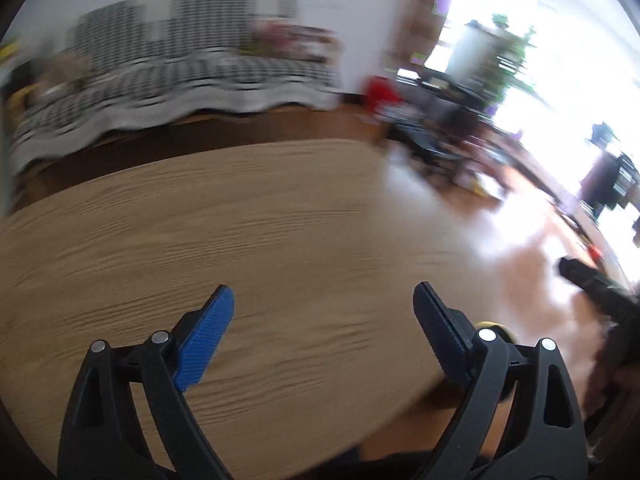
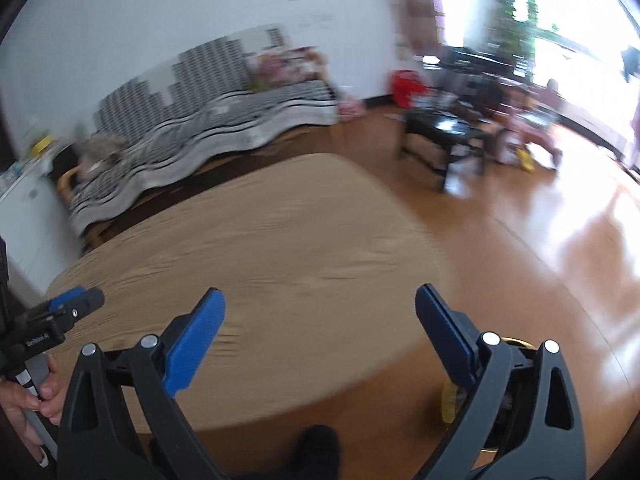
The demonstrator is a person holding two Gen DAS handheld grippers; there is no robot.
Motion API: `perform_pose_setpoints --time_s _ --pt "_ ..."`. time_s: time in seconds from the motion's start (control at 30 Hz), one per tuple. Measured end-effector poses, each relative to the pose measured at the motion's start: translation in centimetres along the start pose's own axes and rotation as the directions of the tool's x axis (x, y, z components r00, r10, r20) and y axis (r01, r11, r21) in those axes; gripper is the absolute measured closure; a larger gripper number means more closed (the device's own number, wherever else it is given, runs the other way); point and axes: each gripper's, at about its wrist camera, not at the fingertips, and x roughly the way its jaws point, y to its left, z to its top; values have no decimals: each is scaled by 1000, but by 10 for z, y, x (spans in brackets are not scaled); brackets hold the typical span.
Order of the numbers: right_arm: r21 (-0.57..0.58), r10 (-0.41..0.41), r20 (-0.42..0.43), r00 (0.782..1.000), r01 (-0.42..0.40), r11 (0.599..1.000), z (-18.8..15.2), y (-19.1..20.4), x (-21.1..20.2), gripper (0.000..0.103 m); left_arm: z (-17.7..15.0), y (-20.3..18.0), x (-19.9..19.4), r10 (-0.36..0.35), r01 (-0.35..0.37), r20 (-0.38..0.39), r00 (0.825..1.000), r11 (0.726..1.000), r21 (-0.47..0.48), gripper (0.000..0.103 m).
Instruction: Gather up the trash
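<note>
Left tongs [image 1: 324, 292] are wide open, w/ nothing between the blue pads [image 1: 204, 340], only bare tabletop beyond them. Right tongs [image 2: 320, 292] are the same: jaws spread wide, nothing gripped or touched. Both point down at a slant over the near edge of a round wooden table [image 1: 240, 220].

Trash: can't tell. Both views are blurred, and no loose item shows clearly enough to give its long axis, which way it points or its look. Closest candidate is a round yellow-rimmed thing [image 2: 516, 344] on the floor [image 2: 540, 240], just off the table's near right edge and mostly hidden behind the right finger in both views. What it is can't be told.

In the right wrist view the left tongs show at the far left, w/ a hand [image 2: 24, 400] wrapped round the grey handle.

Far side of the table: a sofa under a black-and-white striped cover [image 1: 180, 80] against a white wall. To its right is sth red [image 1: 380, 92], then a low black table [image 2: 444, 128] by very bright windows.
</note>
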Motion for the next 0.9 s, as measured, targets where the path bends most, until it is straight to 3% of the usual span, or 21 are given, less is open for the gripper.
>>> perform_pose_setpoints --time_s 0.1,0.23,0.37,0.47,0.57,0.73,0.9 --pt "-78 90 -31 995 -93 993 0 82 24 10 -20 85 -28 127 -126 9 992 987 -98 15" --pt "-180 165 -62 984 -173 968 -14 173 51 10 -50 185 -63 277 -273 -13 961 940 -203 15" --pt "-227 211 -75 975 -222 948 -30 230 75 10 -76 239 -79 379 -372 -29 925 888 -270 15" --pt "-269 208 -87 974 -224 937 -43 258 95 10 -88 255 -84 399 -391 -34 916 871 -297 15" --pt "-319 200 -70 977 -212 924 -57 275 105 10 -94 259 -82 388 -379 -36 921 872 -309 14" --pt "-333 198 -85 977 -215 918 -69 271 110 10 -98 255 -86 400 -382 -10 917 868 -318 12" --pt "-378 185 -45 982 -189 906 -76 273 101 9 -98 251 -84 399 -377 6 917 872 -313 12"
